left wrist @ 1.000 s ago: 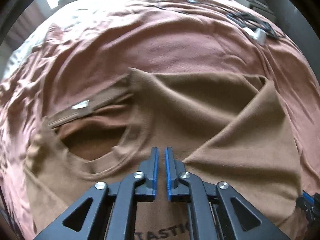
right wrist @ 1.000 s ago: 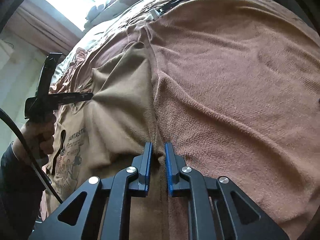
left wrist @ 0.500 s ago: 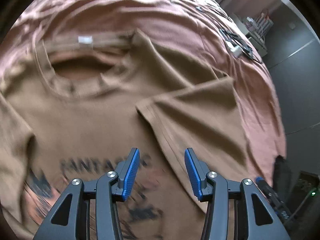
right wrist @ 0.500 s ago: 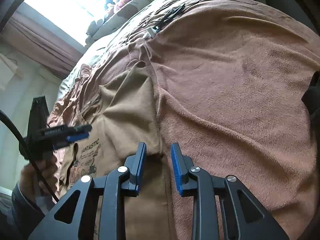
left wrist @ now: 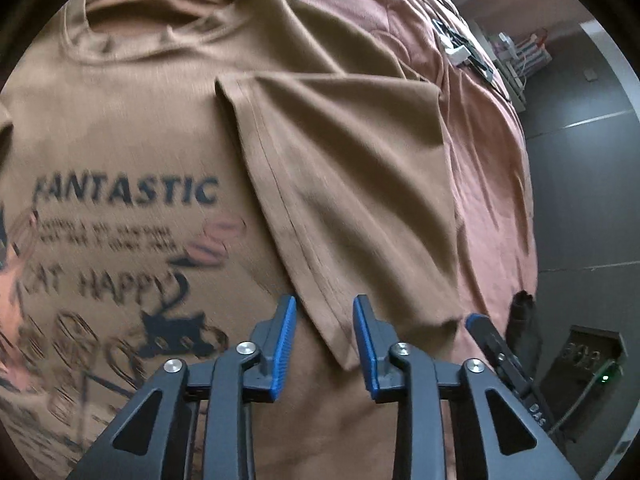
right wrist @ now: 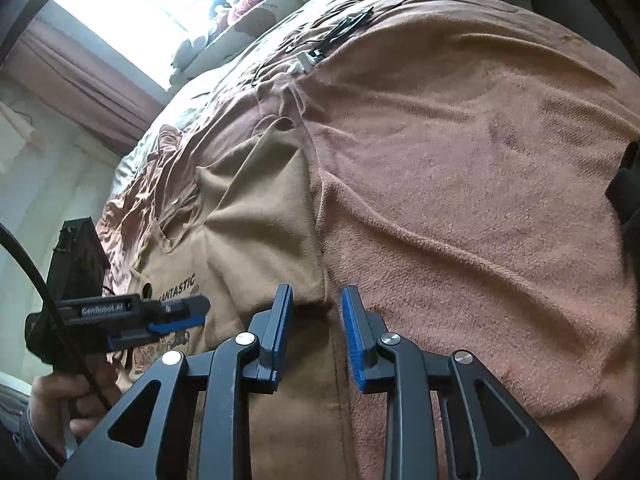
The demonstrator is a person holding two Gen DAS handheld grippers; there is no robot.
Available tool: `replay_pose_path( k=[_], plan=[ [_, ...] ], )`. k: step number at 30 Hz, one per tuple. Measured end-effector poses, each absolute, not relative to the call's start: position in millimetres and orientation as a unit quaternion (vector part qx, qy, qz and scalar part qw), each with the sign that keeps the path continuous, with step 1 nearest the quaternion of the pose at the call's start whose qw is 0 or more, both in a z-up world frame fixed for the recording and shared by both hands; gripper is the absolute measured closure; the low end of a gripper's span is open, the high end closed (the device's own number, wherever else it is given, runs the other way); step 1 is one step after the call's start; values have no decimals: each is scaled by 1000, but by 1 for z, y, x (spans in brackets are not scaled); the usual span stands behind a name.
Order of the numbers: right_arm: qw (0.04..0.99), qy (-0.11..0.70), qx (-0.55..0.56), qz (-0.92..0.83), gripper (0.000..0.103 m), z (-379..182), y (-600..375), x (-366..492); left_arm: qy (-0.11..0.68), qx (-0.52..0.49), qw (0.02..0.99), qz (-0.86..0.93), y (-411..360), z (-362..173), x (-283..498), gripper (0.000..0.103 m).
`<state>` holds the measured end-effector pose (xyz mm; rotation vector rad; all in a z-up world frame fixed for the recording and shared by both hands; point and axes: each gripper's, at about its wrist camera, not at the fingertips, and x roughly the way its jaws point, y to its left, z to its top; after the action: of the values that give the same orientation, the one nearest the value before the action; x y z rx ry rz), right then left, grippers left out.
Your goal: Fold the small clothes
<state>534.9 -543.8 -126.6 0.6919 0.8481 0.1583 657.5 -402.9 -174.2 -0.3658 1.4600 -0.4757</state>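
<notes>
Left wrist view: the left gripper point(left wrist: 324, 342) has let go of the sleeve point(left wrist: 344, 200), now folded over the shirt point(left wrist: 120, 128) just ahead; its jaws are closing, empty. The right gripper point(right wrist: 316, 336) stands part open, empty, over the shirt's edge on the bed point(right wrist: 480, 160). One side fold seems done.

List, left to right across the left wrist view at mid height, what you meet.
FANTASTIC print → folded sleeve → pink blanket → grey floor.
</notes>
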Motion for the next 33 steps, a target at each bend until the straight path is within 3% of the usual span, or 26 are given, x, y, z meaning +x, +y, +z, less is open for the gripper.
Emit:
replay_pose_path(
  k=[6,8,22,33],
  plan=[
    [849,405,330,84,80,-130,-543,538,661,-191,697,-203,-400,-182,648,73],
    [849,403,331,82,80,-131,-543,539,658,-185,703,-199,-400,-182,648,100],
    [856,391,328,79,80,-132,-537,544,633,-135,728,-228,-404,-143,644,100],
    [848,440,292,45,83,-138,-533,548,658,-98,718,-204,-402,-172,653,94]
  ],
)
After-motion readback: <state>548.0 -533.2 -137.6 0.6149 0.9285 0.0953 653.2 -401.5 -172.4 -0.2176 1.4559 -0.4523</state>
